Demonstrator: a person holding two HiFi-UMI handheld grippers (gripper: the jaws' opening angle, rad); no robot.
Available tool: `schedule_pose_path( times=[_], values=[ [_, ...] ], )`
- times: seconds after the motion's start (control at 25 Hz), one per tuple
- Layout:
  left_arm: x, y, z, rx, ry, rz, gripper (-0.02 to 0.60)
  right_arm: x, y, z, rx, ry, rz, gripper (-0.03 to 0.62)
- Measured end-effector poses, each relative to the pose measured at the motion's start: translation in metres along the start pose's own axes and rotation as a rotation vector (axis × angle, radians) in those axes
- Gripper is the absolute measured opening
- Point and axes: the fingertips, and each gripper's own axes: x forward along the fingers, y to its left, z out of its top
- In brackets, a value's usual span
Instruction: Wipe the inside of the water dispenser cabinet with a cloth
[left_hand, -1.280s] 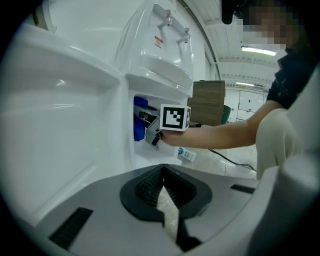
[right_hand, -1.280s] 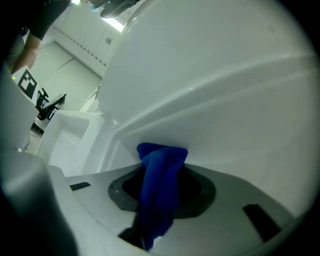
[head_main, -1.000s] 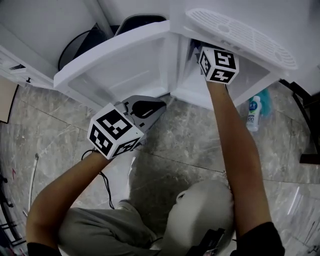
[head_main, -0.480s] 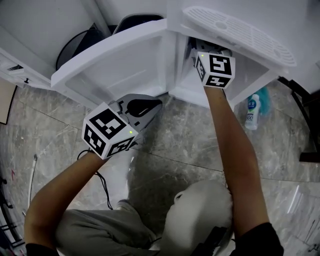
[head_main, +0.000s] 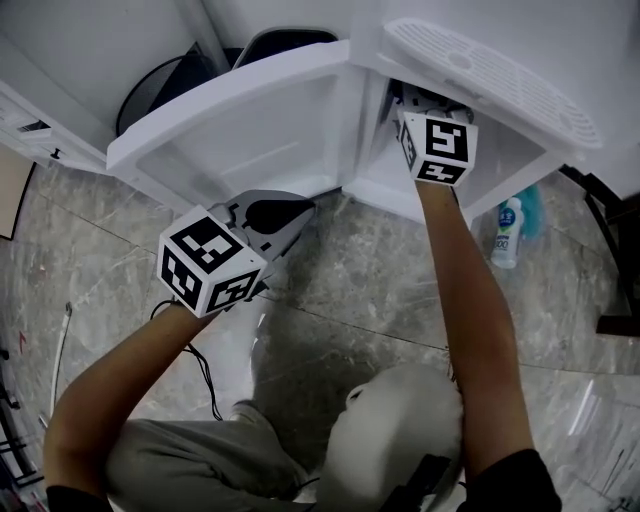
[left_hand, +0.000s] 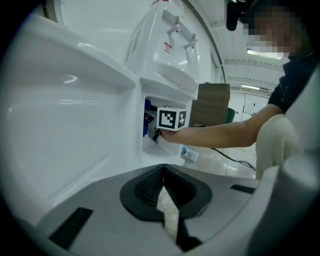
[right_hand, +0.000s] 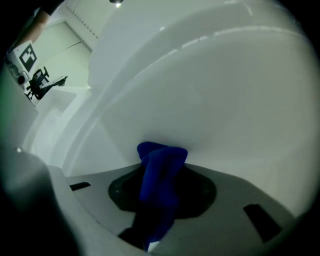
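Right gripper (right_hand: 161, 167) is clamped on a bunched blue cloth (right_hand: 159, 172) and reaches inside the water dispenser cabinet (head_main: 380, 185). The cloth's tip appears to press against the cabinet's white inner wall (right_hand: 215, 100). Left gripper (head_main: 290, 213) has its jaws together with nothing in them and hangs outside the cabinet, just below its open door (head_main: 240, 130). A spray bottle (head_main: 507, 228) stands on the floor beside the cabinet, on the side away from the door. Risks as I judge them:
- Only a narrow wad of cloth sticks out past the jaws, so friction along the wall could drag it loose.
- A hard push could bring the bare jaw tips onto the plastic and scuff it.
- The small contact patch likely leaves corners of the cabinet unwiped.
- Nothing holds the door, so it could swing against the right forearm.
- A wide elbow sweep out of the cabinet could topple the bottle.
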Motion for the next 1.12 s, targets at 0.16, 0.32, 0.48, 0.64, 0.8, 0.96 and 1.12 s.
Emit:
schedule_pose_path(
  times=[0.16,0.32,0.48,0.64,0.8,0.96,1.12],
  values=[
    [0.001,-0.005,0.002,-0.002,-0.006,-0.011,0.008,0.019,-0.012,-0.010,-0.024,0.051,-0.014,0.097],
    [0.001,-0.005,0.007,-0.002,-0.023,-0.012,0.006,0.024,-0.018,-0.015,-0.010,0.098,-0.030,0.097],
    [0.006,-0.005,0.016,0.017,-0.054,-0.010,0.006,0.000,-0.001,-0.005,0.031,0.101,0.048,0.097],
    [0.011,-0.013,0.031,0.093,-0.131,-0.035,0.008,-0.047,0.019,0.016,0.119,0.116,0.181,0.097],
    [0.030,-0.024,0.054,0.184,-0.220,-0.047,0.029,-0.101,0.022,0.044,0.185,0.167,0.301,0.098],
    [0.062,-0.041,0.082,0.268,-0.316,-0.055,0.275,-0.151,0.021,0.071,0.285,0.235,0.385,0.098],
    [0.082,-0.078,0.103,0.431,-0.366,-0.142,0.319,-0.188,0.035,0.077,0.360,0.302,0.485,0.098]
  ],
)
